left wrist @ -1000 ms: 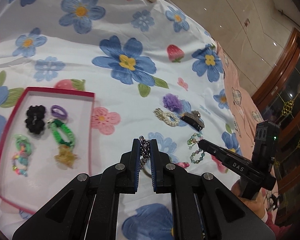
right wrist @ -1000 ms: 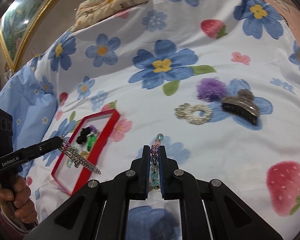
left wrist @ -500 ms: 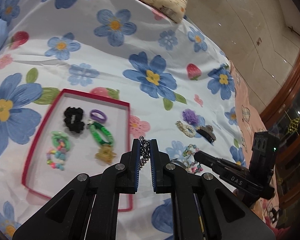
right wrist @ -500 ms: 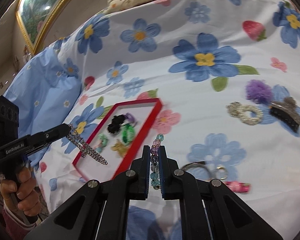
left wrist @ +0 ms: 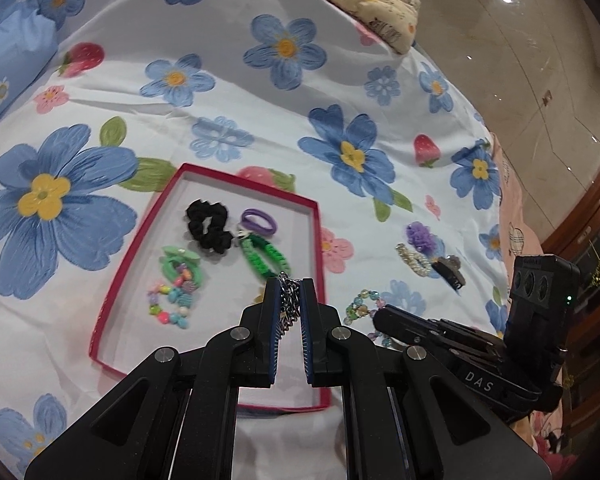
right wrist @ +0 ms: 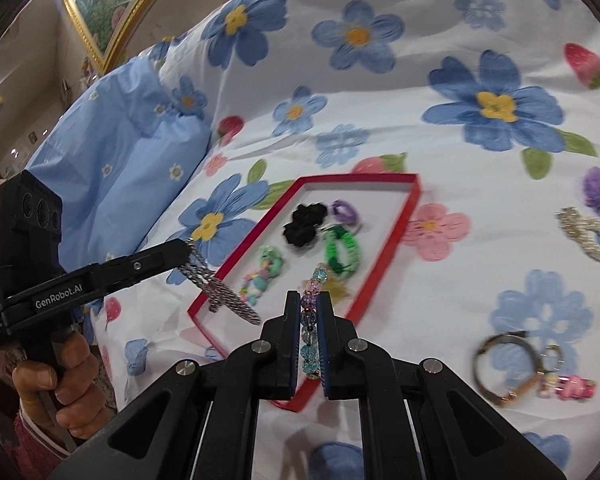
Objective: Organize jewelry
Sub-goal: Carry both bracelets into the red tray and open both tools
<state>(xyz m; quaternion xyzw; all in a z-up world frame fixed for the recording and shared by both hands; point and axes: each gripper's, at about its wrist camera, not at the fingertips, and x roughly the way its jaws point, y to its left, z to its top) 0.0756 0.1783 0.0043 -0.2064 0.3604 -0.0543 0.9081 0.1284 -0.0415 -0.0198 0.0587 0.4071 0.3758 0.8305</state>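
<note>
- The left gripper [left wrist: 290,286] was clamped on a silver metal chain [right wrist: 220,290], which dangled over the near-left corner of the shallow red-rimmed cardboard tray [left wrist: 138,240] on the flowered bedsheet [left wrist: 228,92].
- The right gripper [right wrist: 309,300] was closed around a bracelet of pastel glass beads [right wrist: 314,280], held above the tray's near-right edge.
- The tray already held a black fabric scrunchie [left wrist: 208,226], a purple hair tie [left wrist: 259,221], a green braided band [left wrist: 262,256], a mint hair tie [left wrist: 180,264] and a string of multicoloured candy beads [left wrist: 168,308].
- Risk, as I judged it: the loose chain swung freely, so releasing it too early could have dropped it across the rim or onto the sheet.
- The two grippers were close together; lowering both at once might have knocked them together or tangled chain and beads.
- The soft bedding could have let the light tray tip if a finger pressed its edge.
- A yellowish piece in the tray sat behind the fingers in both views, so I couldn't identify it.
- The right-wrist view was motion-blurred, so the dark ring with pink charms [right wrist: 512,368] was hard to make out.
- A pearl ring [left wrist: 414,258], purple pompom [left wrist: 420,236] and dark claw clip [left wrist: 450,270] lay far right, outside the tray.
</note>
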